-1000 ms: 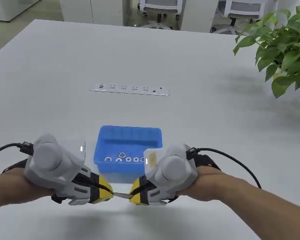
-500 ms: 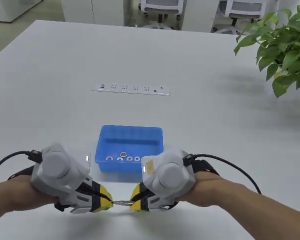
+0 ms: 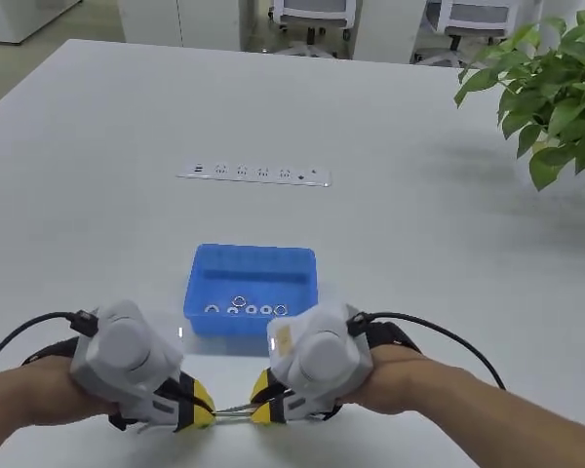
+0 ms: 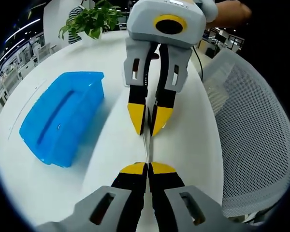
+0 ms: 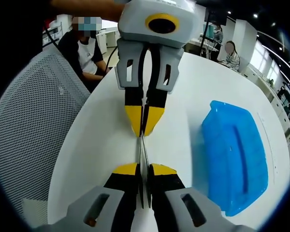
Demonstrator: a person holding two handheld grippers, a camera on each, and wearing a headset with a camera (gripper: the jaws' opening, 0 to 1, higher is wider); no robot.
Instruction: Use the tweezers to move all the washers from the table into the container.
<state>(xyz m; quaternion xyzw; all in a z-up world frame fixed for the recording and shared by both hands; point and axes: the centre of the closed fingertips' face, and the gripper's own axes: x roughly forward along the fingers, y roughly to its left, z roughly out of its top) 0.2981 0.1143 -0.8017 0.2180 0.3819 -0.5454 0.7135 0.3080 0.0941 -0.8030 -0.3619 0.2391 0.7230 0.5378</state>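
A blue container (image 3: 253,261) stands on the white table (image 3: 390,205) with several washers (image 3: 245,309) lying in a row inside it. In front of it, near the table's front edge, my left gripper (image 3: 204,413) and right gripper (image 3: 263,410) face each other tip to tip. Thin metal tweezers (image 3: 233,411) bridge the gap, and each gripper is shut on one end. In the left gripper view my jaws (image 4: 147,167) pinch the tweezers (image 4: 146,144) opposite the right gripper (image 4: 150,126), with the container (image 4: 62,118) to the left. In the right gripper view my jaws (image 5: 144,167) clamp the tweezers (image 5: 141,147) beside the container (image 5: 236,155).
A white power strip (image 3: 253,175) lies beyond the container. A leafy plant (image 3: 546,88) stands at the far right. A grey mesh chair (image 4: 253,145) sits just off the table's near edge. Office chairs (image 3: 312,18) stand past the far edge.
Both grippers have drawn back toward the near edge of the table, away from the container, still holding the tweezers between them.
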